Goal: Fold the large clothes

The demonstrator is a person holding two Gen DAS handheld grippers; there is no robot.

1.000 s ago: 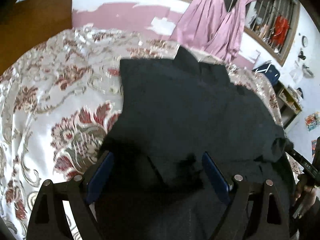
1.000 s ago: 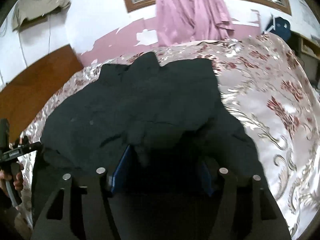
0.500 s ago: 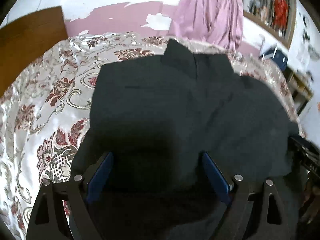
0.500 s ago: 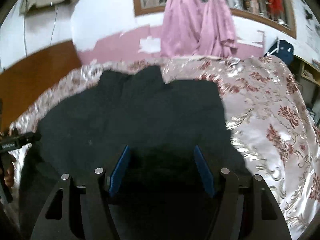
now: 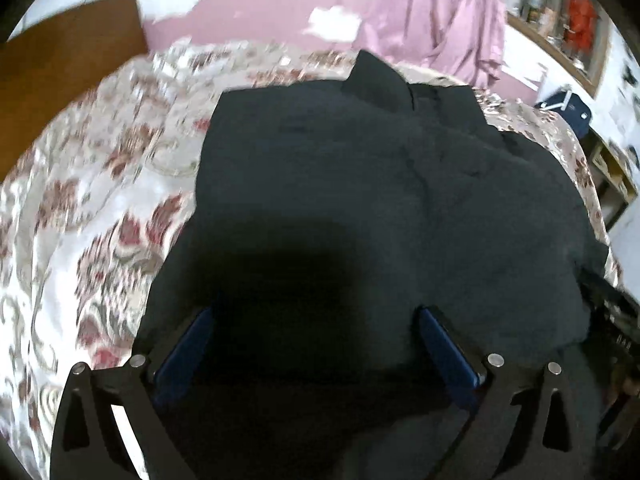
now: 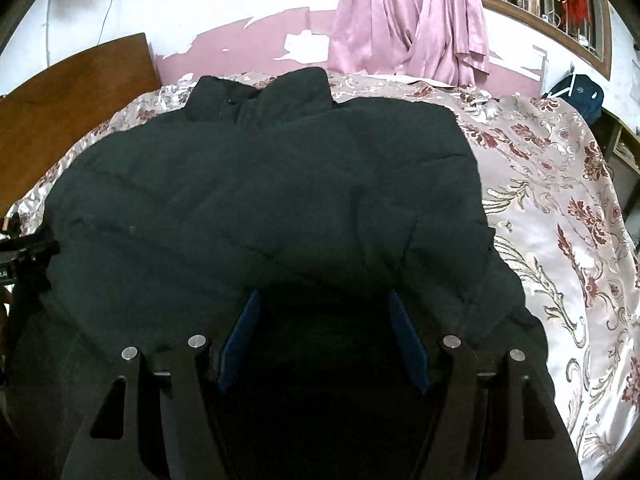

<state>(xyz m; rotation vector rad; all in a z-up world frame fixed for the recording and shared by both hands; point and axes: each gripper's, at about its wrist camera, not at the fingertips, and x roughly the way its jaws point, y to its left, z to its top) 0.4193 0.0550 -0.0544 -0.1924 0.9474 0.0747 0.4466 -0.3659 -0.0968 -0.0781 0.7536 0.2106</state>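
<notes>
Floral bedspread (image 6: 560,208) across a bed, pink curtain (image 6: 404,20) hanging at the far wall, brown headboard (image 6: 68,96) off to the far left. Spread on the bed, taking up most of the middle: a big dark padded jacket (image 6: 260,200), collar at the far end, near hem down by the cameras. Left tongs (image 5: 316,340) opening, blue pads (image 5: 446,352) wide apart with dark cloth lying between them but nothing pinched. Right tongs (image 6: 324,340) opening too, roughly half spread, pads (image 6: 242,336) clear of the cloth on either side; no hold there either, as far as can be made out in the shadow. Seems to be the letting-go at the end of a fold: near part of the jacket laid over the body, both tongs releasing it. Hard to tell in the dark fabric exactly where the folded edge runs. Judging by the bulk visible, more folding left, probably sleeves or sides inward, then far end toward near. Next move calls for lifting both tongs clear without dragging the puffy layer back, then picking matching points on an outer edge and gripping deep enough to catch the thick padding.
</notes>
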